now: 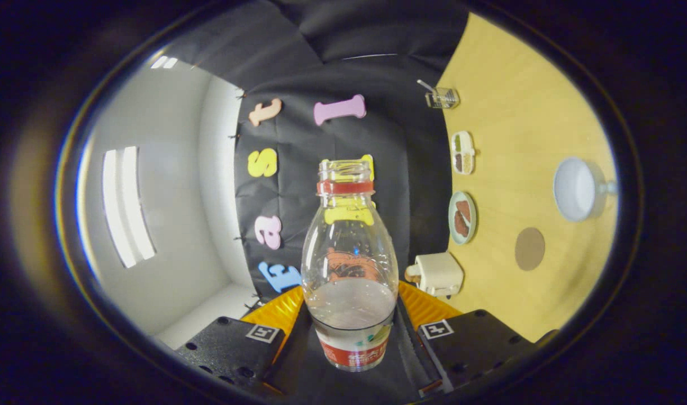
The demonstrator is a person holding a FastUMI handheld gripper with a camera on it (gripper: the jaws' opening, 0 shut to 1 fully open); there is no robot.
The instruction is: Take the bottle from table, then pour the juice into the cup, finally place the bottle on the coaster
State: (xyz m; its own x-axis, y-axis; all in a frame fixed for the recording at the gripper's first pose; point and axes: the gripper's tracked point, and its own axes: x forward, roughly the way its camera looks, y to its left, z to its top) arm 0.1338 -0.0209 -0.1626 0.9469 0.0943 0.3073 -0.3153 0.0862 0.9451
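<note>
Two fingers: the gripper (pixel 350 329) clamps the bottle (pixel 349 264) from both sides, low on its body
Bottle: open at the neck, pale liquid in its lower part; view rolled sideways
Cup (pixel 579 188): on the table (pixel 523 84), well beyond the fingers
Coaster (pixel 529 248): round, bare, beside the cup
Table edge: toaster (pixel 438 274), plate (pixel 462 217), tray (pixel 463 152), glass (pixel 442 98)

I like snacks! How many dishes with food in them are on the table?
2: a divided tray and a round plate, side by side along the table's edge by the wall.
</note>
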